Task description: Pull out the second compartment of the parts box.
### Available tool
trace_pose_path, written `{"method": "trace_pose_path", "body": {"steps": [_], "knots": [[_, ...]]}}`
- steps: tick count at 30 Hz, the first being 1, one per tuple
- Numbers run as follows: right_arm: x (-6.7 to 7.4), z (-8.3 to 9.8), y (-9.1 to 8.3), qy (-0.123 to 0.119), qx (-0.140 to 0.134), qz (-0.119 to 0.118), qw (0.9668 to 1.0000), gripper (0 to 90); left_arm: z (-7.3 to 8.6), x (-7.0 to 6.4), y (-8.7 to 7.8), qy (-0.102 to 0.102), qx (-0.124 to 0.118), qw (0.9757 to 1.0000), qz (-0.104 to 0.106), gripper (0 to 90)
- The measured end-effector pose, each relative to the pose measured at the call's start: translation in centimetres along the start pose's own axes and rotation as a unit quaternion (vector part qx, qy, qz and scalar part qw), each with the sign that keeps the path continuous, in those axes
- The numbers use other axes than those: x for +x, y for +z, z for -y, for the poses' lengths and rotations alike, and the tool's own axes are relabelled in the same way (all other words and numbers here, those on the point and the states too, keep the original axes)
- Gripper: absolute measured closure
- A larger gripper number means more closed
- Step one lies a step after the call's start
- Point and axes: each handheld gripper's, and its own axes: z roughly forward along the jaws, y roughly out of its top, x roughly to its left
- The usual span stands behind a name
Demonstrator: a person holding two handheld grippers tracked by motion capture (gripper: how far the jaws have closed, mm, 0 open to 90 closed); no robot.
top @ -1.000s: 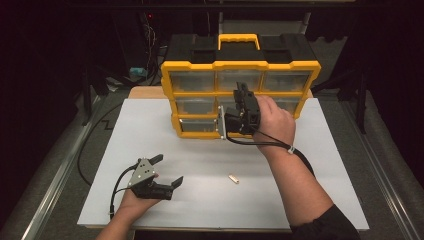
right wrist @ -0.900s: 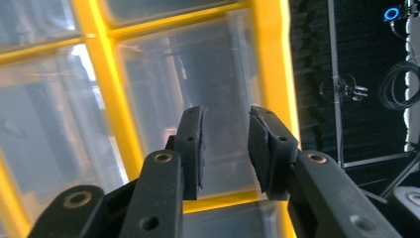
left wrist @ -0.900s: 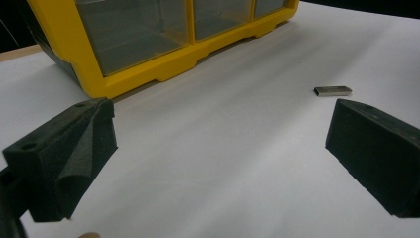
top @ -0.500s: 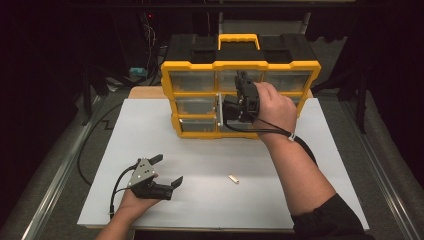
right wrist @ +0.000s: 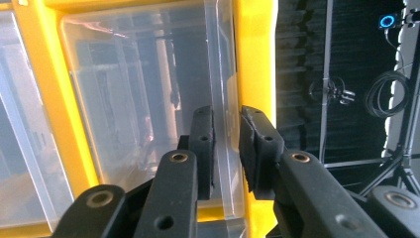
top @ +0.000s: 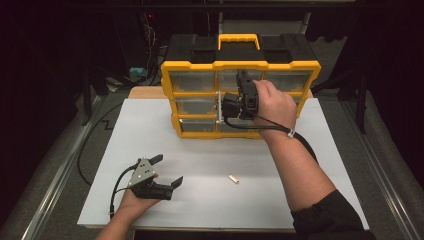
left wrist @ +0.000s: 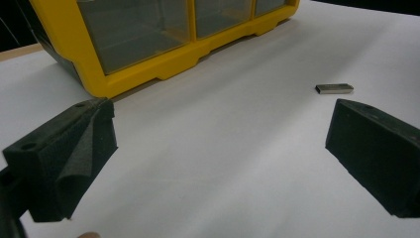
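On the white board (top: 320, 165) that covers the table, toward its far edge, stands the yellow-framed organizer cabinet (top: 240, 90) with its black top, yellow carry handle (top: 239, 40) and rows of clear drawers. Your right gripper (top: 240, 95) is pressed up against its front, near the middle of the rows. In the right gripper view the jaws have just been closing, and they now stand narrow around the clear lip of a drawer (right wrist: 148, 99), one pad on each side of that thin plastic edge, right beside the yellow frame. Your left gripper (top: 167, 172) rests low at the near left of the board, well apart from the cabinet, jaws spread wide with nothing between them. A small metal piece (top: 233, 178) lies on the board to its right.
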Motion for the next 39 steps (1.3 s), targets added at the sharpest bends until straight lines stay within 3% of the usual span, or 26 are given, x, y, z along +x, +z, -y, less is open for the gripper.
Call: {"method": "trace_pose_path", "body": {"steps": [10,27,36,39], "knots": [[0.4,-0.3,-0.1,-0.028,0.006,0.015,0.9995,82.4,0.0,0.0,0.0,0.0,0.0,1.0,0.001,0.2],[0.0,-0.3,-1.5,-0.037,0.006,0.005,0.9993,83.1,0.0,0.0,-0.1,0.001,0.0,1.0,0.001,0.2],[-0.9,-0.6,-1.5,-0.024,-0.002,-0.025,0.9994,50.0,0.0,0.1,-0.1,0.001,0.001,1.0,0.0,0.2],[-1.1,-0.7,-1.3,-0.015,0.001,-0.038,0.9992,42.8,0.0,0.1,-0.1,0.001,0.002,1.0,0.0,0.2]]}}
